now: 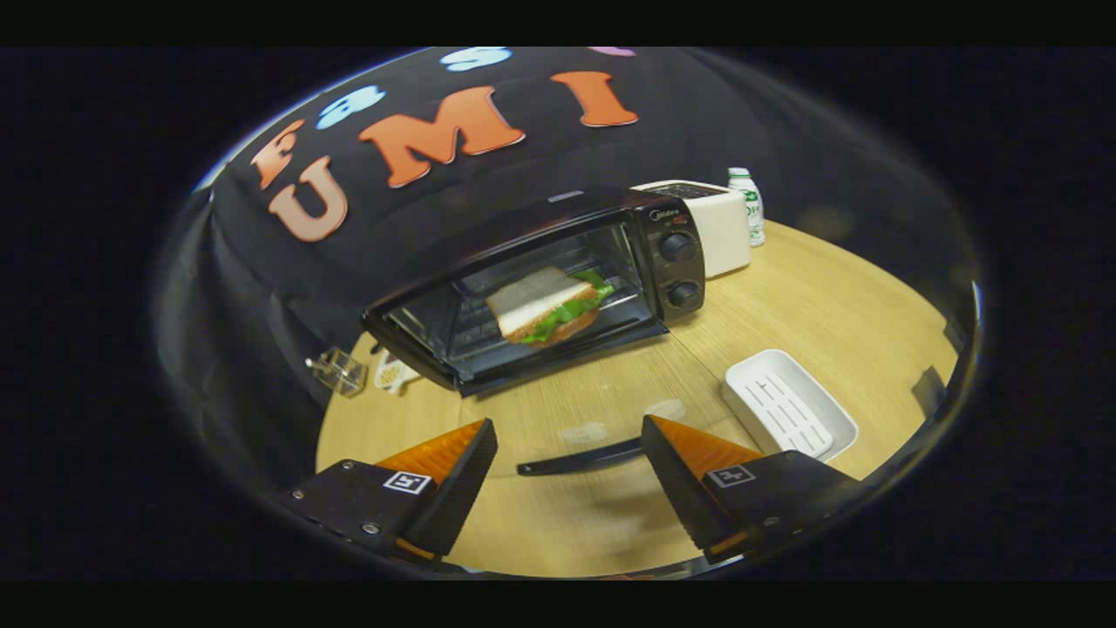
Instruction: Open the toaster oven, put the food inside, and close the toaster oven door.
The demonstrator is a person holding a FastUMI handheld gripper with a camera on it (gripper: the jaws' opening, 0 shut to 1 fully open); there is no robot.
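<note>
A black toaster oven point(671, 262) stands on the wooden table point(828, 314), beyond the fingers. Its glass door point(584, 401) is folded down flat toward me, and the table shows through the glass. The door's dark handle bar point(571, 458) lies between my two fingertips, near their level. A sandwich point(545, 305) of white bread, green lettuce and a brown bun lies on the rack inside the oven. My gripper point(568, 436) is open, one finger on each side of the handle, with nothing pressed between them.
A white toaster point(719, 222) and a small bottle point(747, 205) stand just right of the oven. An empty white tray point(789, 406) lies on the table ahead of the right finger. A clear plastic block point(338, 371) and a small white item point(394, 375) sit left of the oven.
</note>
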